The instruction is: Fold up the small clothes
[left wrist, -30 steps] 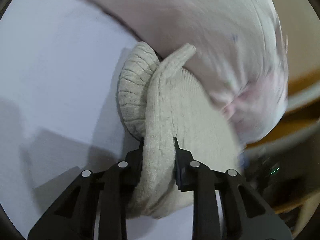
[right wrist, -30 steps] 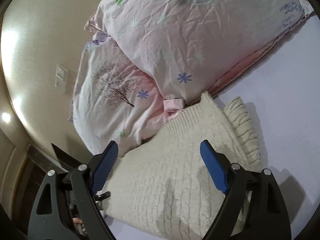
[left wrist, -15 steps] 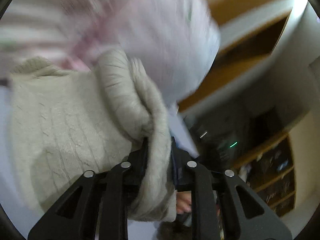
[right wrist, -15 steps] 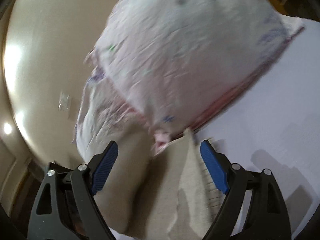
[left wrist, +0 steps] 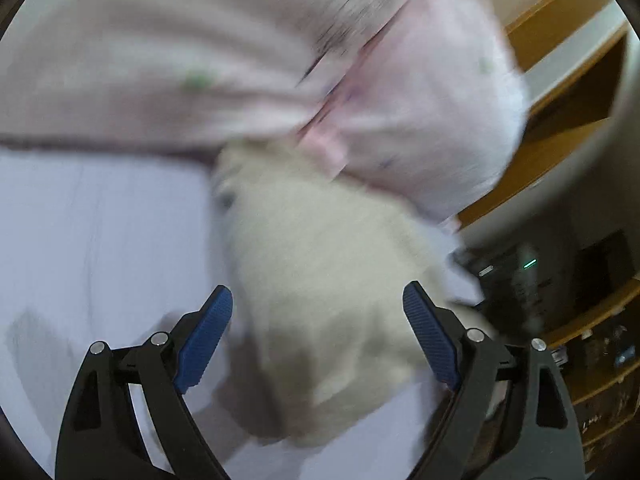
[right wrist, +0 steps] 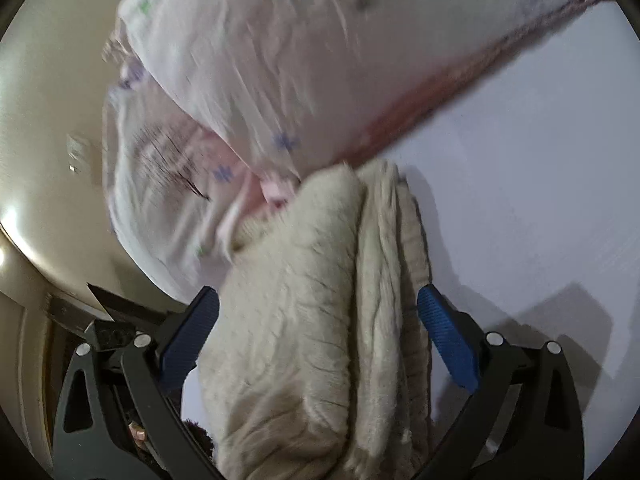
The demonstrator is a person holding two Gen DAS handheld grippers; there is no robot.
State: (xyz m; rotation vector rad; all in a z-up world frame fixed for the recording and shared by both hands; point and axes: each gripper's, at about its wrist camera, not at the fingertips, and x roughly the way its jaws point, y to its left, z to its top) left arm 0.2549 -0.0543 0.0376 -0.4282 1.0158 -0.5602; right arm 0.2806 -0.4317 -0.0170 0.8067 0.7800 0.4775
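Observation:
A cream cable-knit garment [left wrist: 332, 292] lies folded in layers on the pale lilac bed sheet [left wrist: 100, 240], its far end against the pink pillows. In the left wrist view my left gripper [left wrist: 318, 320] is open, its blue pads either side of the garment and holding nothing. In the right wrist view the garment [right wrist: 304, 312] shows as a thick stack with ribbed edges on the right. My right gripper [right wrist: 318, 320] is open and straddles it without gripping. Both views are motion-blurred.
Two pink floral pillows [right wrist: 288, 64] are stacked behind the garment. The sheet [right wrist: 520, 184] spreads to the right. A cream wall with a switch plate [right wrist: 76, 152] stands at the left. Wooden shelving [left wrist: 568, 92] and dark clutter [left wrist: 532, 280] lie beyond the bed's edge.
My left gripper was shut on a fold of the knit garment; it has carried the fold over, opened and let go. The right gripper stayed open while the garment shifted under it.

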